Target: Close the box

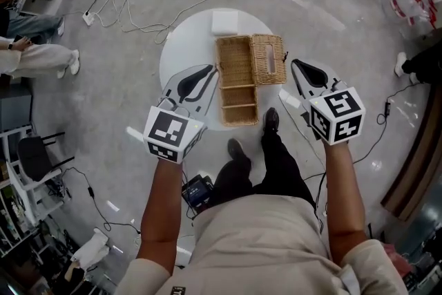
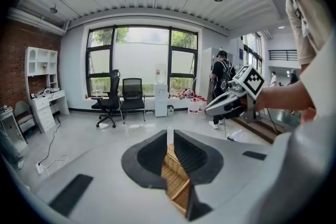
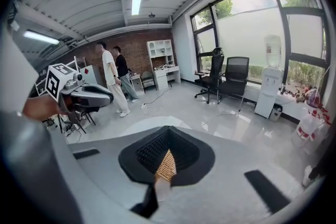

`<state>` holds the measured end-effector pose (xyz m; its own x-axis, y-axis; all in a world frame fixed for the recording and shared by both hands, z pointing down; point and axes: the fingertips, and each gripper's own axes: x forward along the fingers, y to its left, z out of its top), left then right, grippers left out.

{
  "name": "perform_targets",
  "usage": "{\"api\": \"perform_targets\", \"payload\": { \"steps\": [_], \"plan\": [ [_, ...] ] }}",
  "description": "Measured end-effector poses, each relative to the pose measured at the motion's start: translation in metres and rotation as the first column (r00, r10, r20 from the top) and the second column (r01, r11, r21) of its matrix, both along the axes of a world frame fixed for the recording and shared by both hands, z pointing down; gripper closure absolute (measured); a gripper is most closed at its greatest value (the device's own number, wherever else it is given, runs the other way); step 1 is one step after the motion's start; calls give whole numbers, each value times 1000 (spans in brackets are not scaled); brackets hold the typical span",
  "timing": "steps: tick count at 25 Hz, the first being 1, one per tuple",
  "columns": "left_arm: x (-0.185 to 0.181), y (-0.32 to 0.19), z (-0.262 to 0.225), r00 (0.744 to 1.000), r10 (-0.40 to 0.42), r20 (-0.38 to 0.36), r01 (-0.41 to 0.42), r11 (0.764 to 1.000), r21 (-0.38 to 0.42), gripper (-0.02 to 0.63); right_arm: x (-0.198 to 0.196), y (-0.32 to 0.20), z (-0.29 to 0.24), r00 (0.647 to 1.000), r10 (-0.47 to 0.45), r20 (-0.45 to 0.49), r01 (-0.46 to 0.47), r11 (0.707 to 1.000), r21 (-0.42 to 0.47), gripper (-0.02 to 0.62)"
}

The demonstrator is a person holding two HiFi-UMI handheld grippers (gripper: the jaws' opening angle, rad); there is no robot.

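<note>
Head view: the wicker box (image 1: pixel 238 90) sits open on the round white table (image 1: pixel 181 52), its lid (image 1: pixel 268 59) folded out toward my right gripper (image 1: pixel 298 69), while my left gripper (image 1: pixel 207 72) hovers just beside the box's other edge. Left gripper view: my jaws are pressed together and empty, with wicker showing beyond them. Right gripper view: these jaws are likewise closed on nothing. I judge the closing not yet begun; next the right tips must get under the lid's outer edge and swing it over.

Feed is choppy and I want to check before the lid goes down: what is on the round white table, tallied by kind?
Wicker box, lid open: 1
White rectangular block: 1
Total: 2
</note>
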<state>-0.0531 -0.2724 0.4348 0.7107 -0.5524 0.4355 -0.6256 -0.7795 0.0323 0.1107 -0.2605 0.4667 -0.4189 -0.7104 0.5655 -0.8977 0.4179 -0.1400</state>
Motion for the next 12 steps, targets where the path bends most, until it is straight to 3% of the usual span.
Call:
{"api": "perform_targets", "payload": {
  "steps": [12],
  "plan": [
    [13, -14, 77, 1000, 2, 24, 0, 995, -97, 566, 15, -16, 83, 996, 38, 82, -29, 994, -109, 600]
  ]
}}
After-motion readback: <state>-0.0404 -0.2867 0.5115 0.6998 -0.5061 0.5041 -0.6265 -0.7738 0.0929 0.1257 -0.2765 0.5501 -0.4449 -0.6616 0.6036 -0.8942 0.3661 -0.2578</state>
